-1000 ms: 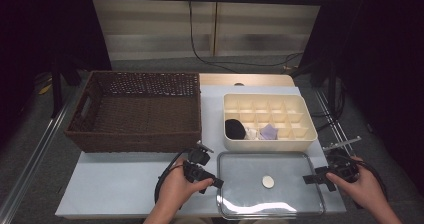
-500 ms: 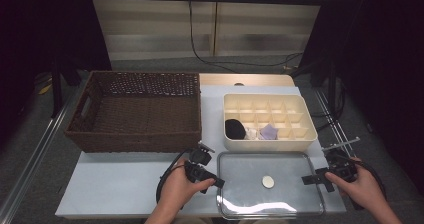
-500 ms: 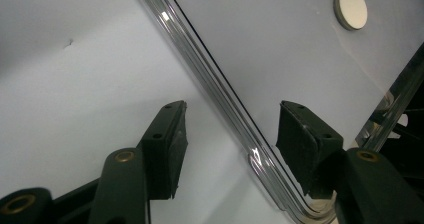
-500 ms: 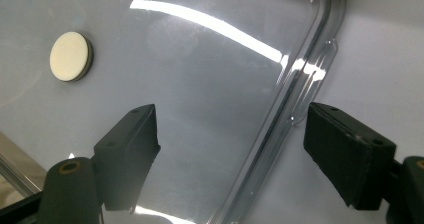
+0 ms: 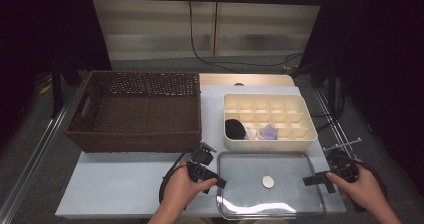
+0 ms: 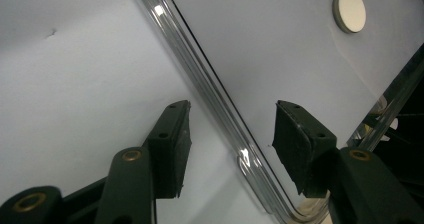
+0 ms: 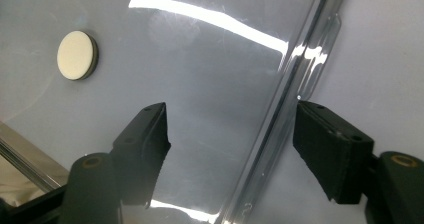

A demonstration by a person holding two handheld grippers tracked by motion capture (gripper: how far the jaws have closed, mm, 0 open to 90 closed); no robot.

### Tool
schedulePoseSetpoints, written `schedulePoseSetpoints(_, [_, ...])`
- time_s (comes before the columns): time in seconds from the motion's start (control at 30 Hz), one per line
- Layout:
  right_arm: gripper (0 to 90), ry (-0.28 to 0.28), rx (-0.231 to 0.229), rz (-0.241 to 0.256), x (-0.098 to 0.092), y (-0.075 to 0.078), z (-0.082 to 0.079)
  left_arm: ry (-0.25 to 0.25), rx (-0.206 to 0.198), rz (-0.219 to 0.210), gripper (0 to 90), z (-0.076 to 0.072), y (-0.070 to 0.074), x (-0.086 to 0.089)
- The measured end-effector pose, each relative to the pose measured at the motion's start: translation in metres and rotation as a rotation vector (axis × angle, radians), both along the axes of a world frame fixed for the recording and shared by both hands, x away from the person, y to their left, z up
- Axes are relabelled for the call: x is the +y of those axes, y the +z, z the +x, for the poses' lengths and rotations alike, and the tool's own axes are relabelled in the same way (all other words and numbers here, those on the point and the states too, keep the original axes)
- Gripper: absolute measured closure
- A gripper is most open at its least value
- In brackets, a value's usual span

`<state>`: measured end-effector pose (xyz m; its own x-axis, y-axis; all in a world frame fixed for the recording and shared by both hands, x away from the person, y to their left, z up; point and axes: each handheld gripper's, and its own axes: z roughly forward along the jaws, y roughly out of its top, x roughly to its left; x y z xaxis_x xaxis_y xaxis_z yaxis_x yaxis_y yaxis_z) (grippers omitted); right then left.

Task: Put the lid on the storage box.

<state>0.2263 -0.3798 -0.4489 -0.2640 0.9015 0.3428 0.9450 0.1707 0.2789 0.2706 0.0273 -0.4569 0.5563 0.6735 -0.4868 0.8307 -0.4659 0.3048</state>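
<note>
A: Little has moved on the desk [image 5: 125, 189] in the past second. The basket [image 5: 137, 111] and the organiser [image 5: 270, 116] sit where they did, and the clear lid [image 5: 270, 189] lies flat at the near edge, just in front of the organiser.

B: And the tools?

A: The left tool [image 5: 209, 175] has crept slightly toward the lid's left rim; the right tool [image 5: 316, 179] holds its place at the right rim.

B: Are they gripping it?

A: No. In the left gripper view the left tool [image 6: 230, 144] stands wide, jaws straddling the rim [image 6: 210, 94] without touching. The right tool [image 7: 230, 154] is likewise wide, its jaws either side of the far rim [image 7: 295, 74].

B: So what does that mean?

A: Likely both are lined up to clamp the lid's ends and lift it together. The white disc [image 5: 268, 182] shows at the lid's middle, well clear of either tool.
</note>
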Motion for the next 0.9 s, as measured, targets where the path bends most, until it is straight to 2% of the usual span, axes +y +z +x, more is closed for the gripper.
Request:
schedulePoseSetpoints(0.07, [31.9,-0.006,0.013,0.005,-0.001,0.0,-0.001,0.002,0.0,0.01,49.1,0.0,0.0,-0.002])
schedulePoseSetpoints(0.23, [34.3,-0.041,0.009,0.028,-0.003,-0.001,-0.003,0.008,0.004,0.026,50.6,-0.001,0.001,-0.008])
schedulePoseSetpoints(0.43, [34.5,-0.053,0.028,0.01,-0.002,-0.001,-0.001,0.042,0.024,0.047,50.9,0.0,0.001,-0.011])
schedulePoseSetpoints(0.57, [34.8,-0.065,0.035,-0.007,0.001,-0.001,-0.001,0.054,0.021,0.06,51.5,-0.001,0.001,-0.013])
schedulePoseSetpoints(0.8, [35.1,-0.074,0.037,0.001,0.0,-0.002,0.001,0.079,0.052,0.037,54.3,0.001,0.0,-0.011])
schedulePoseSetpoints(0.9, [35.1,-0.08,0.036,0.0,0.001,-0.002,0.0,0.071,0.041,0.049,54.3,0.001,0.0,-0.012])
